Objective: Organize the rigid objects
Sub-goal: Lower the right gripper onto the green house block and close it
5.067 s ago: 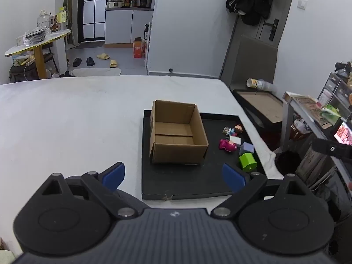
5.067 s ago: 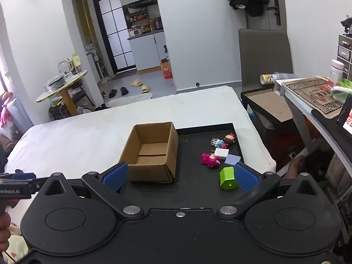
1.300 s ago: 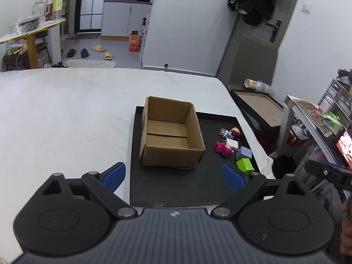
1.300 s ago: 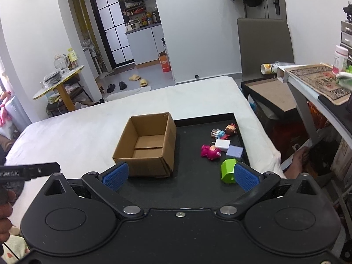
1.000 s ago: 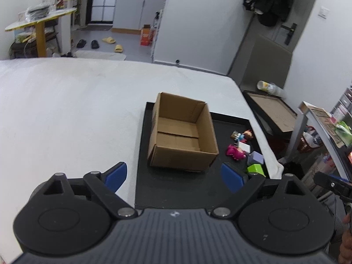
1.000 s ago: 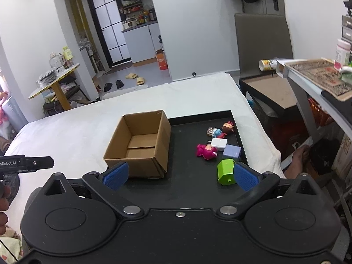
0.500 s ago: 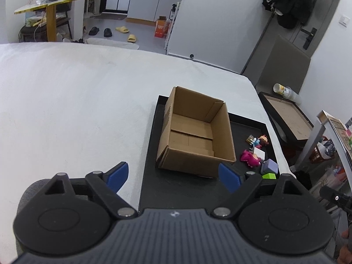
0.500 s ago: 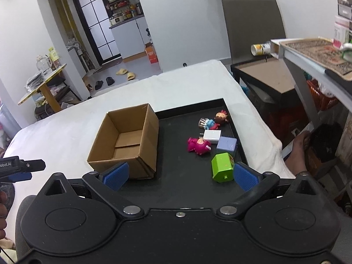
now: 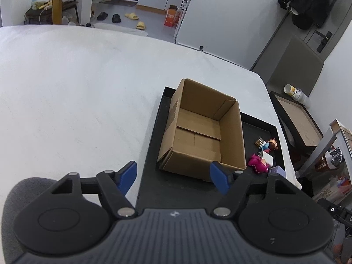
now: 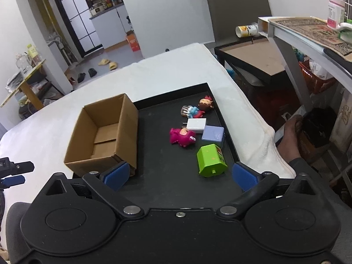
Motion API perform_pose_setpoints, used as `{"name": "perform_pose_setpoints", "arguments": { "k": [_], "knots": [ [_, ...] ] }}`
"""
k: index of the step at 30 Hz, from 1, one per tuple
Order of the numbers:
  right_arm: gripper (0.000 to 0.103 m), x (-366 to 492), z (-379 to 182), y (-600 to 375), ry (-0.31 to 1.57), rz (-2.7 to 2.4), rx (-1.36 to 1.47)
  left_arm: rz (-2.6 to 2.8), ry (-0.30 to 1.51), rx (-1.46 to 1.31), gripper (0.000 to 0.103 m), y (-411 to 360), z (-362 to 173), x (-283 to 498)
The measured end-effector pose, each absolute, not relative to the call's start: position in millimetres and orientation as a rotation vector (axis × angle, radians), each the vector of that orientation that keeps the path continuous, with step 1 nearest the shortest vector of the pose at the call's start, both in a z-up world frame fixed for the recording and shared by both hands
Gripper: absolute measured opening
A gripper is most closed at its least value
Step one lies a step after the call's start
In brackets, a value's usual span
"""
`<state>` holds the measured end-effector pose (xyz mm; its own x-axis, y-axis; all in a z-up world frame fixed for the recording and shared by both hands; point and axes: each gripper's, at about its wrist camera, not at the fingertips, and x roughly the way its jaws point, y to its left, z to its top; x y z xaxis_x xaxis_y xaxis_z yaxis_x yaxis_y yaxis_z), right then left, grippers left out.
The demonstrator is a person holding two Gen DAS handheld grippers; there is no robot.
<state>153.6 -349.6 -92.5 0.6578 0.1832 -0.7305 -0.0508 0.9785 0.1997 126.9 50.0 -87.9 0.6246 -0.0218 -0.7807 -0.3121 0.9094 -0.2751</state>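
Slippers on the floor; perhaps a coat hanging.

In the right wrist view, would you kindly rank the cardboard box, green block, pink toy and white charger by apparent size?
1. Cardboard box, by far the largest.
2. Green block, though it lies nearest the camera.
3. Pink toy and white charger look too alike to rank.
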Motion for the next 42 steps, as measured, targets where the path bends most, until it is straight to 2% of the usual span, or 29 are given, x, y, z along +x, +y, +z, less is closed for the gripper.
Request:
{"name": "perform_pose_setpoints", "arguments": {
  "k": [10,15,17,26,33,37,42],
  "knots": [
    [0.089,182.1,-113.1,-356.2,0.899,0.091,0.155,0.201,0.934,-0.441,0.055,52.4,-108.5,153.9],
    [0.073,196.8,-129.1,-359.6,0.948,0.099,0.182,0.212,0.962,-0.463,0.043,53.9,-122.5,169.1],
    [0.072,202.2,-134.7,-359.4,0.961,0.097,0.181,0.213,0.970,-0.469,0.040,53.9,-127.6,176.2],
    [0.060,231.5,-162.5,-359.0,1.022,0.080,0.184,0.246,1.013,-0.445,0.031,55.0,-149.3,205.3],
    [0.051,252.0,-181.4,-362.3,1.057,0.072,0.199,0.262,1.038,-0.443,0.030,56.7,-163.9,219.3],
    [0.050,258.4,-193.9,-360.3,1.080,0.070,0.187,0.280,1.045,-0.437,0.030,59.0,-173.1,225.6],
    [0.045,262.4,-203.6,-361.9,1.088,0.062,0.179,0.287,1.050,-0.465,0.017,63.0,-181.9,227.2]
  ]
}}
